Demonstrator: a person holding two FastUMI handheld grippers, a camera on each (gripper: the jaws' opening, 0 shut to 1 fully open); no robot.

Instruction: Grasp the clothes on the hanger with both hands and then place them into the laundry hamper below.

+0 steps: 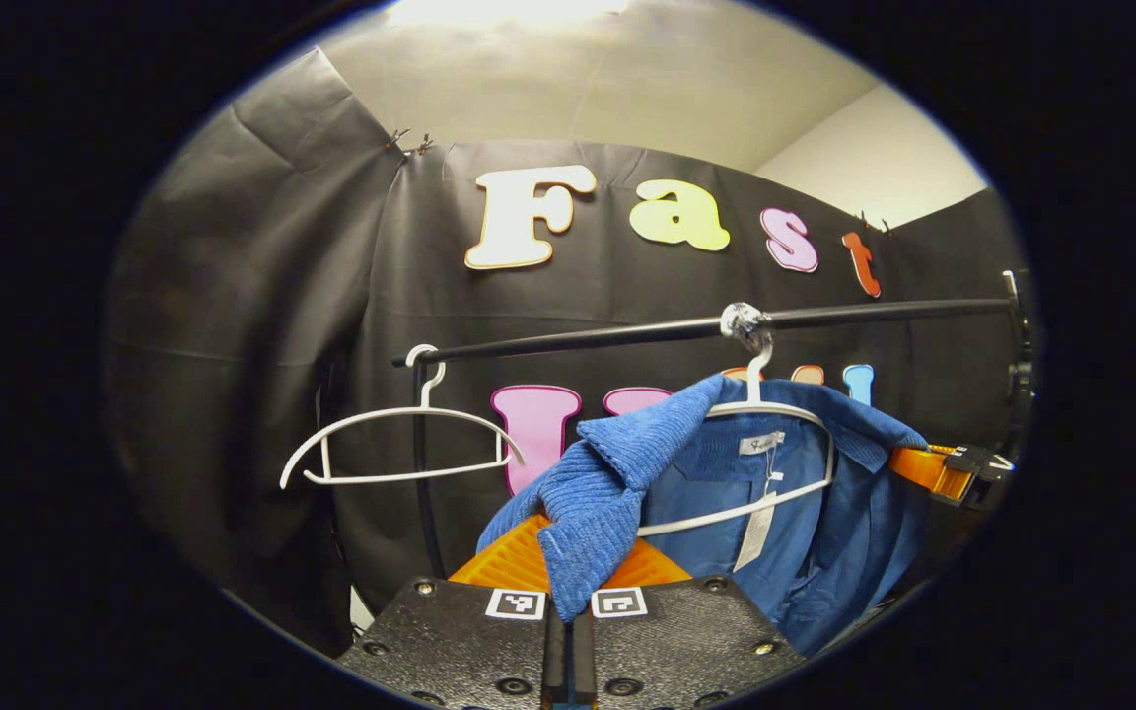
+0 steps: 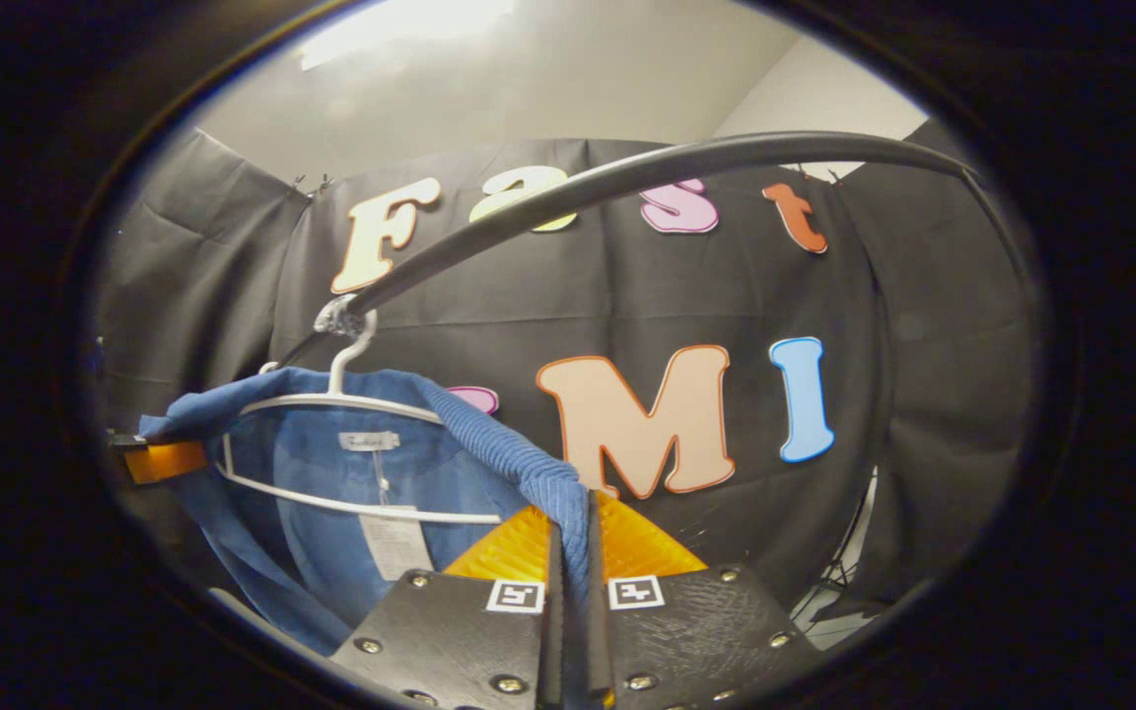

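Black cloth walls close the booth on all sides, with a pale ceiling above and a dark rail (image 1: 627, 335) running across in front of the cloth.

I find the shirt (image 1: 775, 513), blue corduroy, draped on a white hanger (image 1: 755, 463) that hooks onto the rail. A neck label and a hanging tag (image 1: 755, 537) show inside the collar.

My left gripper (image 1: 569, 582) has its fingers closed together on a fold of the shirt's shoulder; the ribbed cloth runs down between them and bunches above them. My right gripper (image 2: 573, 562) grips the opposite shoulder the same way: its fingers are pressed nearly together, with a narrow strip of blue cloth pinched between them and rising toward the hanger. The shirt's collar sits on the hanger while both shoulders are pulled outward and forward toward the grippers.

In the left gripper view I see the right gripper at the far right edge, against the shirt's other shoulder. In the right gripper view the left gripper (image 2: 164, 461) shows at the left edge.

A second hanger (image 1: 400, 449), white and bare, hangs on the rail well to the left of the shirt.
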